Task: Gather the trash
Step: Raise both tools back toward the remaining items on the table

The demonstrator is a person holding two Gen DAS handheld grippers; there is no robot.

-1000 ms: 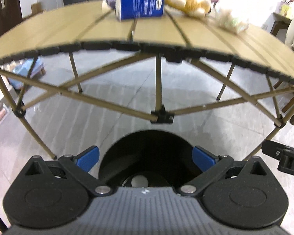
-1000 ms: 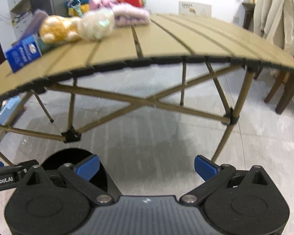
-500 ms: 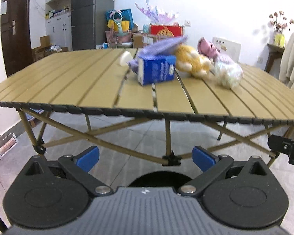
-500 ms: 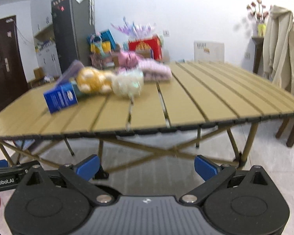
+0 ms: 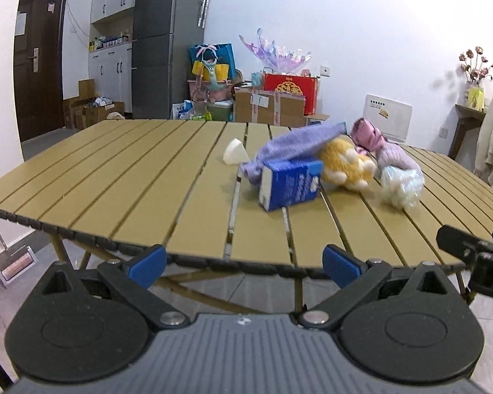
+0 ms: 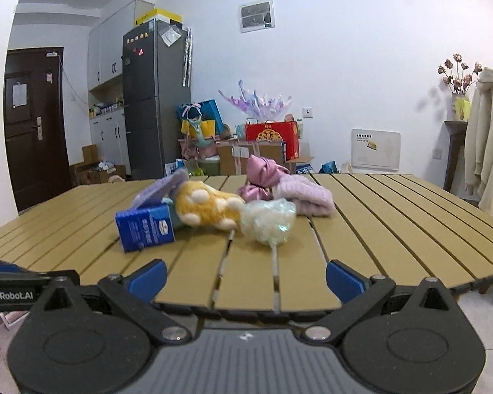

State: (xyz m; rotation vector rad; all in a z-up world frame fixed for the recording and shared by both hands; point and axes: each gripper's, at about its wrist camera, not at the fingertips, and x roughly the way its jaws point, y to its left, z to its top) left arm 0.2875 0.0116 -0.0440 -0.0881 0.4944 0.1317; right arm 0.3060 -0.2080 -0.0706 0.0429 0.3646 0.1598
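Note:
A blue carton [image 5: 291,185] [image 6: 145,229] lies on its side on the slatted wooden table [image 5: 141,177] [image 6: 394,216]. A crumpled clear plastic wrapper [image 5: 401,187] [image 6: 268,221] sits to its right, and a small white wedge-shaped scrap [image 5: 235,156] lies behind the carton. My left gripper [image 5: 243,261] is open and empty at the table's near edge, short of the carton. The right gripper [image 6: 246,279] also stands open and empty, facing the wrapper from the near edge.
A yellow plush toy [image 5: 345,164] [image 6: 207,208], a purple pouch [image 5: 292,147] and pink fabric items [image 6: 289,188] lie among the trash. Boxes, a fridge [image 5: 166,46] and a coat [image 6: 489,151] stand behind the table. Part of the right gripper [image 5: 476,259] shows at the right.
Both grippers have risen from below table height, looking under the tabletop at a black bin, up to table level facing the items. Both stayed open.

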